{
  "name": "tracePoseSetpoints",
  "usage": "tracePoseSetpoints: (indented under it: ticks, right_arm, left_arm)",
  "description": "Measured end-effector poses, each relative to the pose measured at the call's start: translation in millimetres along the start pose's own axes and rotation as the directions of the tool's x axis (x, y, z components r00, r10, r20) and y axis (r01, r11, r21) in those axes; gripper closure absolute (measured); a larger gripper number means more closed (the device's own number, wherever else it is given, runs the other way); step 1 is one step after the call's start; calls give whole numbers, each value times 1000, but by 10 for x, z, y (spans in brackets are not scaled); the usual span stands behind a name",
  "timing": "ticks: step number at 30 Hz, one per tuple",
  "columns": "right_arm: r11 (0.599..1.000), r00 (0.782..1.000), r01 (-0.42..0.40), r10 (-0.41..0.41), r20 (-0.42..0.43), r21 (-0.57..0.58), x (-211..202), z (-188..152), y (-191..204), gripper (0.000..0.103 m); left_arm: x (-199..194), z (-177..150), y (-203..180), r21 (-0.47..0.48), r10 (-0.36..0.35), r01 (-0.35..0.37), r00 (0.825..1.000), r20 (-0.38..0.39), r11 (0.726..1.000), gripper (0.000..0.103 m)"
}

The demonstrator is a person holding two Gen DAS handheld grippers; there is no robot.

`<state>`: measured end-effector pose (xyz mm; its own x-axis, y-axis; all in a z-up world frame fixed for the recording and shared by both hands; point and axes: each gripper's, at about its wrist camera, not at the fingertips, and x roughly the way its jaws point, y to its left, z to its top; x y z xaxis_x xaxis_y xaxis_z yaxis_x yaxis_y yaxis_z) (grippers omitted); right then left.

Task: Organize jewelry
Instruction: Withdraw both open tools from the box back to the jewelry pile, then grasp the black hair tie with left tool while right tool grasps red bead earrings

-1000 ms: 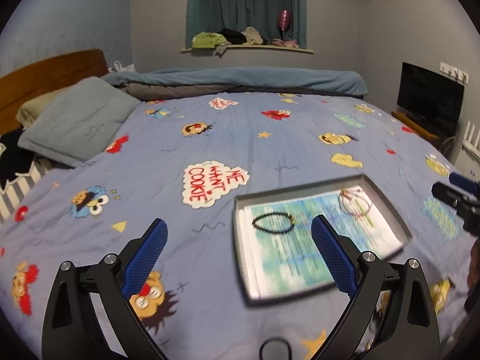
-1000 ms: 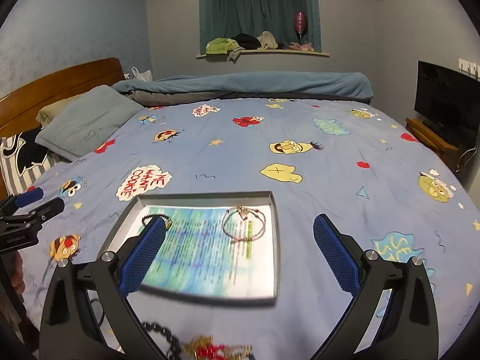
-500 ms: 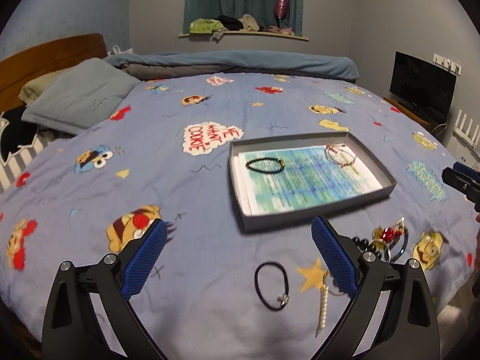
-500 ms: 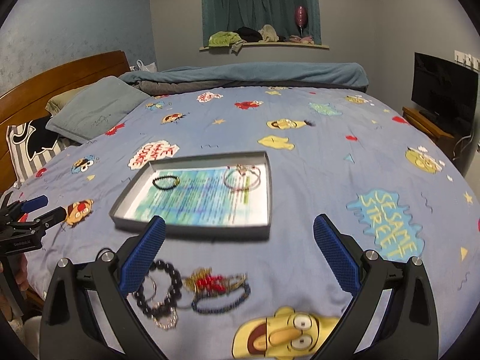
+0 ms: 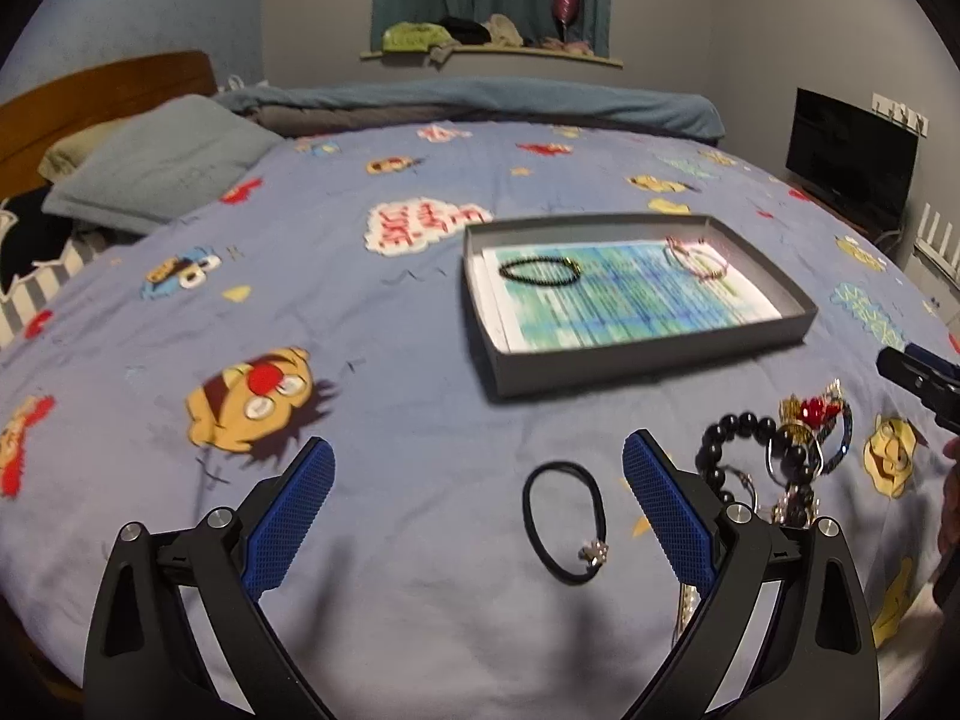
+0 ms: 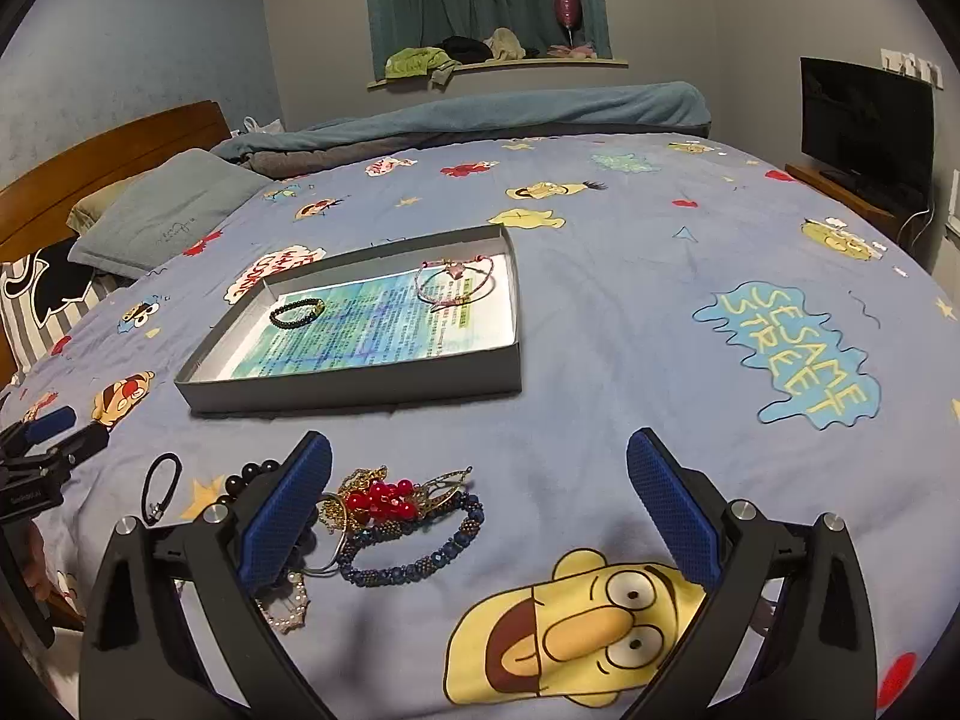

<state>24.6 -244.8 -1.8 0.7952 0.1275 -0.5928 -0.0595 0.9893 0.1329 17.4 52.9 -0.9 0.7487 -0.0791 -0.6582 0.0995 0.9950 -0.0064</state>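
Grippers came first in our view: our left gripper (image 5: 477, 516) hung spread wide and empty above the bedsheet (image 5: 384, 408), and our right gripper (image 6: 479, 507) was just as wide apart, holding nothing. Between the left one's fingers lay a black cord bracelet (image 5: 564, 519) with a small charm, flat on the sheet. Just right of it we saw the tangled pile: a black bead bracelet (image 5: 735, 438), a red bead cluster (image 6: 381, 495) on gold chain, a dark blue beaded bracelet (image 6: 420, 549) and a pearl strand (image 6: 288, 606) partly behind the right gripper's left finger. Farther on sat the grey tray (image 6: 354, 387), lined with printed paper, with a dark beaded bracelet (image 6: 297, 312) at its left and a pink cord bracelet (image 6: 456, 285) at its right, well apart. Beyond were a pillow (image 6: 168, 210) and a television (image 6: 864, 126).
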Motion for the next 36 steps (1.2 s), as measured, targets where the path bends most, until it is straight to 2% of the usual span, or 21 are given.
tracePoseSetpoints:
  ticks: [11,16,22,26,28,31,36]
  right_arm:
    - [995,999,-31,26,-47,-93,204,-121,153,6]
    - [993,997,-53,45,-69,-104,255,-140,172,6]
    - [991,996,-58,49,-76,-117,283,-151,183,9]
    - [992,995,-60,51,-86,-108,297,-152,163,21]
    - [993,993,-69,60,-100,-94,312,-154,147,32]
    - [994,991,-77,68,-112,-81,329,-149,133,43]
    - [993,990,-82,71,-122,-83,333,-161,147,52]
  left_arm:
    - [244,-125,-191,111,-29,42,993,-111,993,7]
    - [318,-120,-139,65,-76,86,986,-147,994,9]
    - [353,-119,-79,44,-71,79,984,-160,996,11]
    - [386,-135,-55,33,-85,92,979,-186,995,25]
    - [400,-144,-49,32,-92,100,976,-197,994,37]
    - [405,-156,-49,35,-97,106,974,-203,994,46]
    - [400,-163,-33,19,-124,131,970,-211,991,63]
